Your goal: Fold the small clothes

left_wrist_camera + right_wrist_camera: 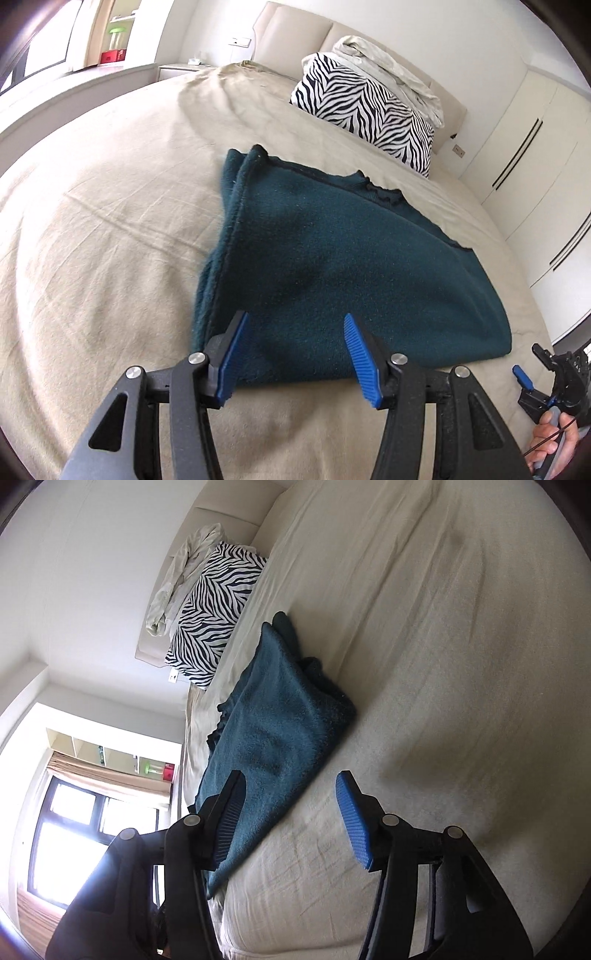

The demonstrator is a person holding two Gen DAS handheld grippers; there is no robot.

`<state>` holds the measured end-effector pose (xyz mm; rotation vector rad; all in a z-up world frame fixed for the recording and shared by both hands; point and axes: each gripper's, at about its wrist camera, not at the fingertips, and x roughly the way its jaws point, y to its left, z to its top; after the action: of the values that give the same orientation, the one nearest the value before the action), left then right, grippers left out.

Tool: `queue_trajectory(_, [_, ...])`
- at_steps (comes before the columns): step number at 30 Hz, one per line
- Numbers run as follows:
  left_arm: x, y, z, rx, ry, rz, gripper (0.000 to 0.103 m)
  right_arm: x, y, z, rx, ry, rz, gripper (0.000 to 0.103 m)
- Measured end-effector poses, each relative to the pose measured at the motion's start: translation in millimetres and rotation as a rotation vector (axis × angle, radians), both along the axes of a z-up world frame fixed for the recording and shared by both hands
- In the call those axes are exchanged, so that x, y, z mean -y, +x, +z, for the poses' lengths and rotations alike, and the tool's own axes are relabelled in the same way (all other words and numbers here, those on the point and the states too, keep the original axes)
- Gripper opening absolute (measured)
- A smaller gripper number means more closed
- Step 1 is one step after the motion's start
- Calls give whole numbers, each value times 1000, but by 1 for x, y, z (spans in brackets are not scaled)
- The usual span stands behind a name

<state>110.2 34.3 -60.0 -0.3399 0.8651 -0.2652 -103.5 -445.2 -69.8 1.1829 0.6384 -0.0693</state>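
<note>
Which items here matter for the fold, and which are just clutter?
Job:
- teal garment, folded over, flat on the bed sheet
- left gripper, open, at its near edge
- right gripper, open, nothing held

Lying about:
- zebra pillow
- crumpled pale cloth on top of it

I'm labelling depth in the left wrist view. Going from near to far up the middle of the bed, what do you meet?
Left tool with open jaws → folded dark teal garment → bare beige sheet → zebra-print pillow → crumpled pale cloth → padded headboard.
</note>
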Motion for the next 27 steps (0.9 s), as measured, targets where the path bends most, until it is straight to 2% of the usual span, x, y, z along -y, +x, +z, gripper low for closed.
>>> queue_trajectory(1, [-11, -2, 0, -6, -32, 29, 66, -8, 8, 6, 10, -7, 28, 51])
queue_trajectory(2, [-21, -2, 0, -17, -63, 51, 67, -19, 16, 14, 19, -21, 65, 51])
queue_trajectory(6, [-45, 13, -5, -66, -123, 76, 67, -56, 44, 33, 33, -71, 212, 51])
queue_trajectory(12, [-54, 47, -13, -145, -208, 33, 67, -99, 90, 44, 45, -68, 344, 51])
queue_trajectory(18, [-54, 71, -34, -224, -325, 39, 67, -127, 145, 43, 44, -33, 438, 51])
queue_trajectory(23, [-42, 76, -41, -273, -415, -13, 66, -141, 185, 28, 38, 22, 494, 51])
queue_trajectory(24, [-40, 75, -41, -279, -424, -21, 65, -144, 193, 24, 30, 32, 507, 51])
queue_trajectory(27, [-42, 74, -50, -316, -500, -25, 52, -158, 215, 15, 14, 54, 552, 51])
